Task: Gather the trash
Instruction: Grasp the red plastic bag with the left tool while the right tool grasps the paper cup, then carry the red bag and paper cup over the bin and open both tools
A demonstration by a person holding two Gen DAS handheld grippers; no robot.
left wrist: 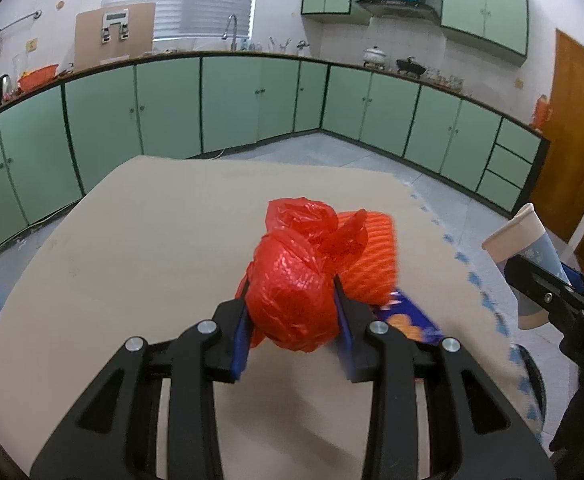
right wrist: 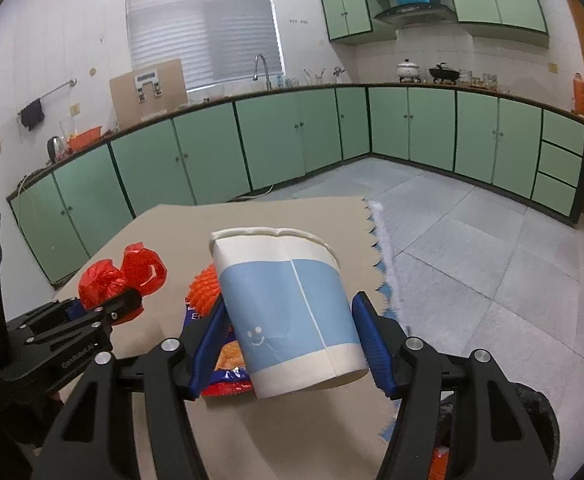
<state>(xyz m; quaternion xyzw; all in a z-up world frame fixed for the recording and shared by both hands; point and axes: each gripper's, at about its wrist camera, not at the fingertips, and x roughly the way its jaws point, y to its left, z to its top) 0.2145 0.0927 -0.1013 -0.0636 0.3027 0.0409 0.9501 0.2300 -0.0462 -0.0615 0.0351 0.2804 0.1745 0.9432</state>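
Note:
My left gripper (left wrist: 294,318) is shut on a crumpled red plastic bag (left wrist: 296,292) and holds it above the beige mat (left wrist: 131,248). The bag also shows at the left of the right wrist view (right wrist: 119,276). My right gripper (right wrist: 292,332) is shut on a white and light-blue paper cup (right wrist: 287,308), held tilted above the mat; the cup shows at the right edge of the left wrist view (left wrist: 520,248). An orange foam fruit net (left wrist: 372,256) and a blue snack wrapper (left wrist: 408,320) lie on the mat behind the bag.
The mat (right wrist: 251,432) lies on a tiled kitchen floor (right wrist: 472,248). Green cabinets (left wrist: 231,100) line the far walls. A dark round object (right wrist: 532,420) sits at the lower right, beside the mat's edge. A brown door (left wrist: 576,128) stands at the right.

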